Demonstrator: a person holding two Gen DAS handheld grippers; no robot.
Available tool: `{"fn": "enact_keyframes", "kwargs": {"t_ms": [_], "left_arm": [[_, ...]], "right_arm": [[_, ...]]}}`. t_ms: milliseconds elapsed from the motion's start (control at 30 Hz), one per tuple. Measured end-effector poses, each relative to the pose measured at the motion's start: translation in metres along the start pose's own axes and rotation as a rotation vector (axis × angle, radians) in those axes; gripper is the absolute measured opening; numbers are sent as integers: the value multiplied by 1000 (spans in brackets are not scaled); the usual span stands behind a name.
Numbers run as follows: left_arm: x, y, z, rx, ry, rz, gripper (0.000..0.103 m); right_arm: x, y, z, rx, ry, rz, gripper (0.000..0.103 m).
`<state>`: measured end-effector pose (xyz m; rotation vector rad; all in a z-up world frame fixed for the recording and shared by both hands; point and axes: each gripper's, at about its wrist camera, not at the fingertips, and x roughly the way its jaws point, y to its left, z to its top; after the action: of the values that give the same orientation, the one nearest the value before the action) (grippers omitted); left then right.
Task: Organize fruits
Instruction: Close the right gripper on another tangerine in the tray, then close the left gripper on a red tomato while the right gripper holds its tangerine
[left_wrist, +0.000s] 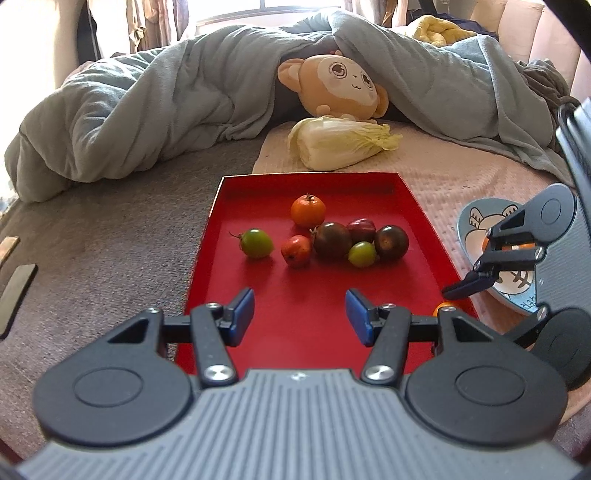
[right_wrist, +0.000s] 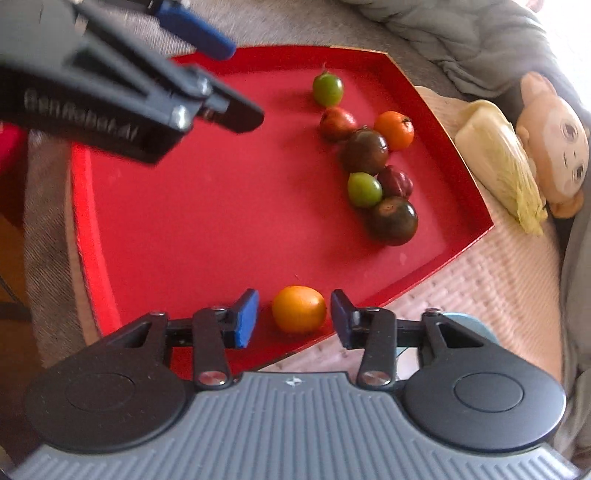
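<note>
orange fruit (right_wrist: 299, 309): round, glossy, on red tray (right_wrist: 184, 221) | right claw (right_wrist: 294, 318): spread around it, not touching | left claw (left_wrist: 300, 316): spread, empty

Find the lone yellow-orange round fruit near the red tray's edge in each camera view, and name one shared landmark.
Left wrist view: yellow-orange round fruit low right, mostly hidden behind the gripper linkage.
Right wrist view: lower centre, between the right gripper fingers.
Shared landmark: the pale napa cabbage.
</note>
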<state>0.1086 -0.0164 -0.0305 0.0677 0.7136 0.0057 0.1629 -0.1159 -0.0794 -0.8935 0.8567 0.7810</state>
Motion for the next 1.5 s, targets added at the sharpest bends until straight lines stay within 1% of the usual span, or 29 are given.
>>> {"fn": "enact_keyframes", "kwargs": {"t_ms": [100,167,400,533,667,767,1000,1133,1200,1367,1500], "left_arm": [[3,5,0,-8,4,1,58],[4,8,0,-12,8,0,58],[17,15,3,-28,20,4,58],[30,18,7,-46,35,12,58],[43,15,12,-26,43,16,58],[58,10,16,11,60,2,58],[92,3,24,82,98,32,58],[106,1,27,118,107,53,58],[109,1,29,128,99,61,64],[117,1,35,154,81,53,64],[119,1,38,151,74,49,63]], "right_arm": [[3,-3,4,20,0,-8,38],[4,-9,7,62,-2,-3,38],[-10,-32,10,262,-62,78,38],[-18,-41,9,351,-91,110,38],[-28,-49,7,430,-114,141,38],[-36,-50,6,437,-130,143,38],[-53,-53,3,451,-177,153,38],[-56,-54,2,448,-187,148,38],[-57,-54,2,450,-191,147,38],[-62,-54,-1,453,-196,144,38],[-63,-55,-3,458,-193,138,38]]}}
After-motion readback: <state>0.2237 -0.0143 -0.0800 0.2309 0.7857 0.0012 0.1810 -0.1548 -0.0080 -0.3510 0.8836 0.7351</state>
